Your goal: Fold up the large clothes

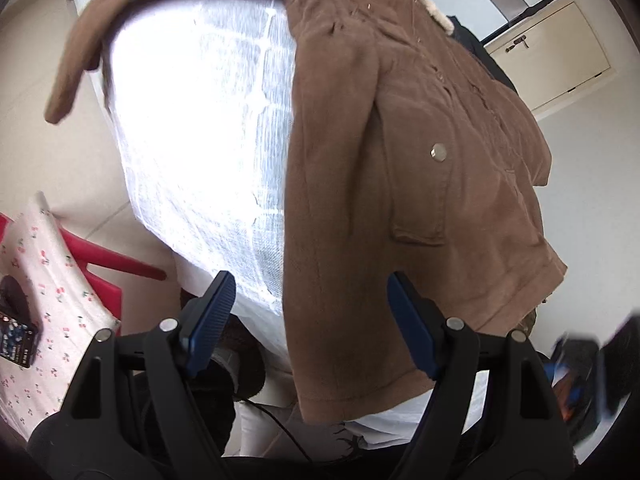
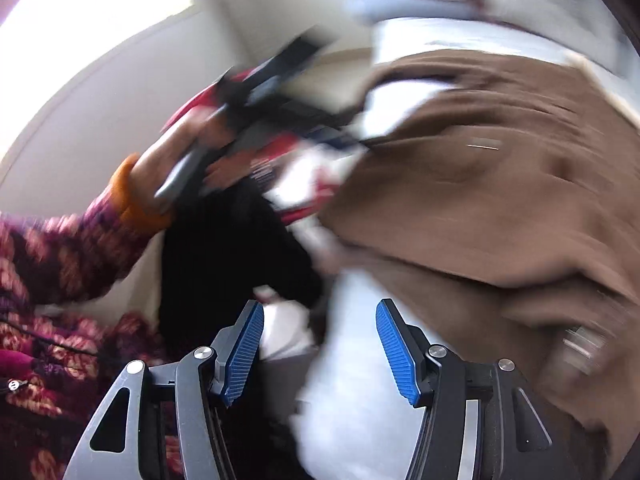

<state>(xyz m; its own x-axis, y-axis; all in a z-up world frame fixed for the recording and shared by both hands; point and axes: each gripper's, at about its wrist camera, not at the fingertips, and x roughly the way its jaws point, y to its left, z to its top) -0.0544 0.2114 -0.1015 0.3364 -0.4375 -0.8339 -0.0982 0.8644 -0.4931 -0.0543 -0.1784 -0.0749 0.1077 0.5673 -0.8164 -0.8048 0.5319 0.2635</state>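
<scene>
No folds done yet as far as we see: jacket (image 1: 420, 168) lies spread on the white table (image 1: 200, 120) w/ a sleeve hanging off, left gripper (image 1: 308, 320) & right gripper (image 2: 320, 352) both agape, gripping nothing.

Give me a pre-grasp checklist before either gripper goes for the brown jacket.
1. Left gripper free: ok, fingers apart, nothing between them.
2. Right gripper free: ok, fingers apart, no cloth pinched.
3. Brown jacket on the white table: ok, though the hem and one sleeve hang over the edges.
4. Jacket spread flat: not ok, bunched and creased.
5. Right wrist view usable: not ok, heavily motion-blurred.
6. Left hand clear of the right gripper's path: cannot tell.
</scene>
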